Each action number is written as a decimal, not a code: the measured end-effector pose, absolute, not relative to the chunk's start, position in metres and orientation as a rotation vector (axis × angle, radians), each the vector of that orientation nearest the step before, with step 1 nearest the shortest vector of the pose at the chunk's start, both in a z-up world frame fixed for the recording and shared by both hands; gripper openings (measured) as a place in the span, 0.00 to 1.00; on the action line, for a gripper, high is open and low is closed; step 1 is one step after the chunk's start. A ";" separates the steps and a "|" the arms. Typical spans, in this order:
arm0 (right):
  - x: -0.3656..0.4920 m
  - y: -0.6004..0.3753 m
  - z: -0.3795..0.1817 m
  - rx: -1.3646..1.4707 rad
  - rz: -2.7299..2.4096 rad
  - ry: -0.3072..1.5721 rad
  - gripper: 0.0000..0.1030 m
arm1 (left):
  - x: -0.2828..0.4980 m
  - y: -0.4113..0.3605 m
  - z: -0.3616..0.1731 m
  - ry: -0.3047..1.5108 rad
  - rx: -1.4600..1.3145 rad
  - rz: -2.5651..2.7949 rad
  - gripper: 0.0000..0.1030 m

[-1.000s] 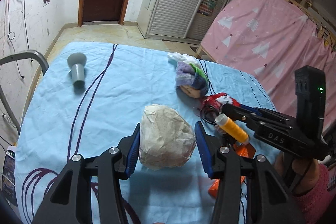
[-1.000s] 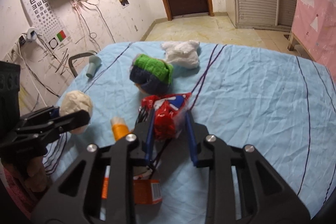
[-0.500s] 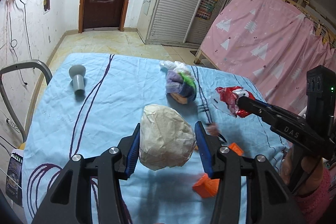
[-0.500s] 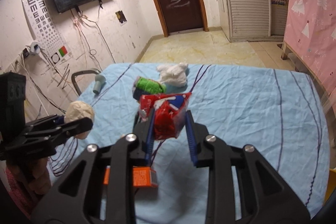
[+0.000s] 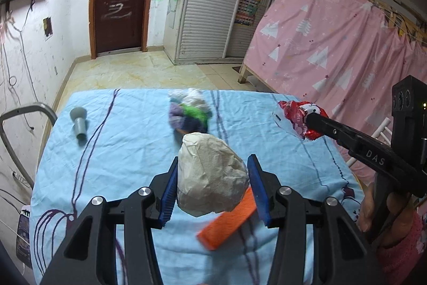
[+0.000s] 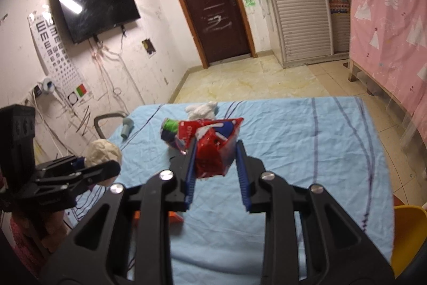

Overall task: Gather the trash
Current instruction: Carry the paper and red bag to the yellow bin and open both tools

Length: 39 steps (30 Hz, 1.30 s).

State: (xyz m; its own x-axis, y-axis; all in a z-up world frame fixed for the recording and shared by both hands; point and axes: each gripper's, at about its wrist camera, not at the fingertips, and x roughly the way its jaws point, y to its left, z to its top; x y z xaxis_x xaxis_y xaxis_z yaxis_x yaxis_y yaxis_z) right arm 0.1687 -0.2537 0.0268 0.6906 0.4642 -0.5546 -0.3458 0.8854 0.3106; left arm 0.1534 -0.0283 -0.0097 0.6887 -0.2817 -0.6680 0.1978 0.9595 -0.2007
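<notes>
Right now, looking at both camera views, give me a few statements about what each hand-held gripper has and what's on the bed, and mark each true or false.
1. The left hand-held gripper holds a crumpled paper ball. True.
2. The right hand-held gripper is empty. False: it grips a red snack wrapper.
3. A grey cup-shaped object lies on the blue sheet. True.
4. The wrapper rests on the sheet. False: it is lifted clear.

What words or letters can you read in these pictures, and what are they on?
"DAS": on the black arm of the right gripper, seen from the left wrist.
Rows of "E" shapes: eye chart on the wall.
Red snack wrapper: print too blurred to read.
White scrawl on the door: not readable.
</notes>
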 end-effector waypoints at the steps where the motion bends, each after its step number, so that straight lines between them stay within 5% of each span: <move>1: 0.166 -0.262 0.029 0.200 0.445 0.658 0.25 | 0.153 -0.033 -0.008 0.764 -0.109 -0.273 0.40; 39: 0.065 -0.509 0.032 0.403 -0.016 0.432 0.26 | 0.128 -0.310 0.002 0.741 0.260 -0.635 0.40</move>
